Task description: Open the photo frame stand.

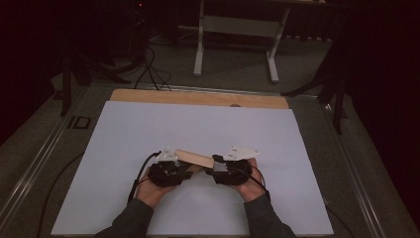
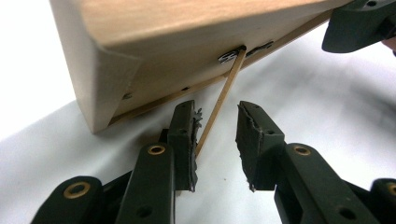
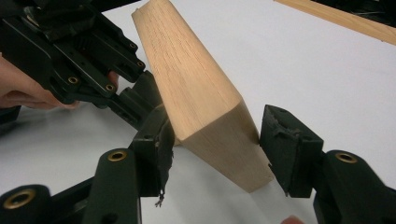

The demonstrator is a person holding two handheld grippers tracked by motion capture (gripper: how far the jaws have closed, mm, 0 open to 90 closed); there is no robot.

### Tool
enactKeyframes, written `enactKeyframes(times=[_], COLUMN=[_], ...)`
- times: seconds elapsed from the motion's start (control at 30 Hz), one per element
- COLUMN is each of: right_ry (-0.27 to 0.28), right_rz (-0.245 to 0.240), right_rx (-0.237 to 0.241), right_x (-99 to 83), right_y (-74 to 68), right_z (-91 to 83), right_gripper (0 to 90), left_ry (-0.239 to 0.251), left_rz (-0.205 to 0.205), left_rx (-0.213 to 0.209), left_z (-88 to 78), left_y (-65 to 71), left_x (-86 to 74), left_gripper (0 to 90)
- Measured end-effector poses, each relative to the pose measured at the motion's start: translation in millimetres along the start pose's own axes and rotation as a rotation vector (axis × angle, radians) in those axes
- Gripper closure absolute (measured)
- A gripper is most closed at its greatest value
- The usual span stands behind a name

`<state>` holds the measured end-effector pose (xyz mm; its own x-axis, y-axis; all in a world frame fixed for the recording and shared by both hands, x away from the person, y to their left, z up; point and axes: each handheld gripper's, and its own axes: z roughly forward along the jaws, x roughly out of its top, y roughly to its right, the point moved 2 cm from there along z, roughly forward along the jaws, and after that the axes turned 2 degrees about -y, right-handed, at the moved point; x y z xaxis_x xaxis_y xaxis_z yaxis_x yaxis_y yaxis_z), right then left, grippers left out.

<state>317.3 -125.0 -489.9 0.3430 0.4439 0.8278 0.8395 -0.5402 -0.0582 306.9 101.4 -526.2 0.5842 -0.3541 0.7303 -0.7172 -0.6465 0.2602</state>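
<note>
I have a wooden block (image 1: 194, 158) lying across the middle of the white sheet (image 1: 148, 129), between my two grippers. In the high view my left gripper (image 1: 184, 171) sits at the block's left end and my right gripper (image 1: 213, 171) at its right end, both hands low on the table and close together.

Looking along the left gripper (image 2: 215, 135), its jaws stand apart with a thin stick (image 2: 219, 105) running up between them. The stick lies against the left pad and clear of the other one, so nothing is clamped. The stick meets a small metal fitting (image 2: 229, 57) on the underside of the block (image 2: 177, 42), which hangs tilted just above and ahead of the jaws. The other gripper's black body shows at the top right corner.

Looking along the right gripper (image 3: 215, 140), the block's end (image 3: 224, 140) sits between the jaws. The left pad is at the wood's edge and the right pad is at its other side, but I cannot tell whether they press. The block (image 3: 187, 74) slants away to the upper left, where my left hand (image 3: 23, 88) and its gripper lie beside it. A wooden strip (image 3: 345, 21) crosses the far right corner
</note>
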Motion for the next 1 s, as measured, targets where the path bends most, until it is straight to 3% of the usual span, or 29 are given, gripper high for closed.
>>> enactKeyframes(times=[0.4, 0.6, 1.0], right_ry=[0.003, 0.004, 0.0], right_rz=[-0.004, -0.01, -0.019], right_rx=[-0.015, -0.02, -0.026], right_x=[-0.9, -1.0, -1.9], right_y=[-3.0, -4.5, -5.8], right_z=[0.7, 0.2, 1.3], right_gripper=[43.1, 42.9, 40.8], left_ry=[0.013, 0.012, 0.028], left_rz=[-0.02, -0.003, -0.004], left_rx=[-0.009, 0.034, 0.05], left_z=[-7.8, -9.3, -15.0], left_y=[-1.7, -1.0, -2.8], left_x=[-6.0, -6.3, -5.8], left_gripper=[65.8, 60.2, 58.8])
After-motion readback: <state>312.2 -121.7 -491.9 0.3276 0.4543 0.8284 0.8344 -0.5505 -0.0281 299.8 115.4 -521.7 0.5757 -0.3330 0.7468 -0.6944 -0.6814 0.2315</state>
